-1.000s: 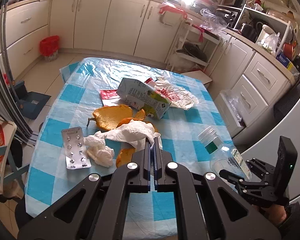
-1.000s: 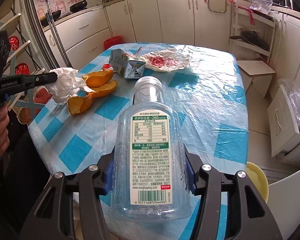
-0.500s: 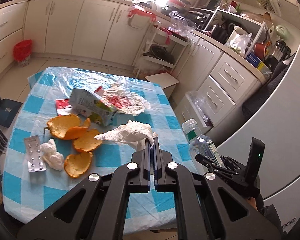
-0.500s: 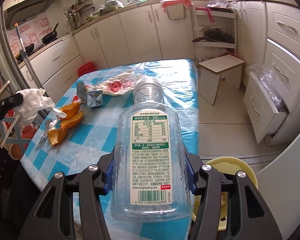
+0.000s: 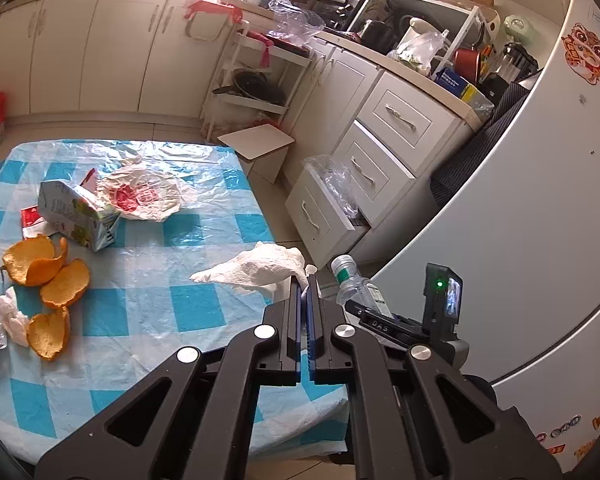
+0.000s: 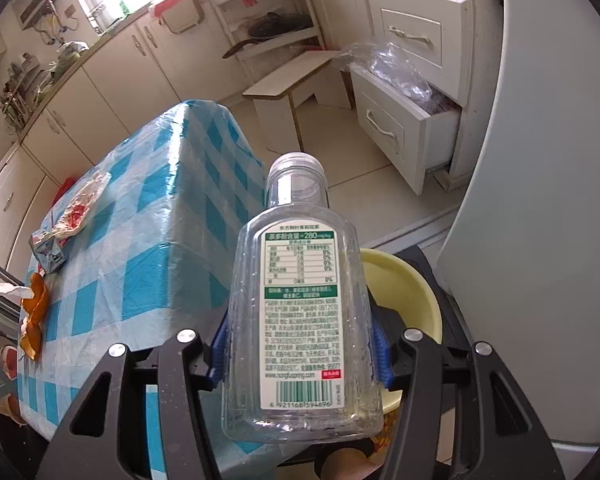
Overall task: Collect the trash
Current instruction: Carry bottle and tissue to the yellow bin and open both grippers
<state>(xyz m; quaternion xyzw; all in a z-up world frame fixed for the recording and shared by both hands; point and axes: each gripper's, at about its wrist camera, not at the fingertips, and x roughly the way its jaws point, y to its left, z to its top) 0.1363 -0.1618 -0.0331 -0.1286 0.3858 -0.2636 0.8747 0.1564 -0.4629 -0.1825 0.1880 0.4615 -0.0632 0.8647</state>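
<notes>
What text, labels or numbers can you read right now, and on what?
"280 mg/kg": green header of the clear bottle's label, held in the right gripper.
"6 921168 594696": under the barcode on that label.
"www.nongfuspring.com": small print above the barcode, only just legible.
Rest of that label: Chinese print, too small to read.
Carton and red-printed wrapper on the table: print blurred, unreadable.
Fridge stickers: pictures, no readable words.

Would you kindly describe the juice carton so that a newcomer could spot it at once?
Start at the blue-checked table. Toward its far left side a carton lies on its side, between the orange peels and a crumpled red-and-white wrapper. It is the only boxy, printed thing there.
</notes>
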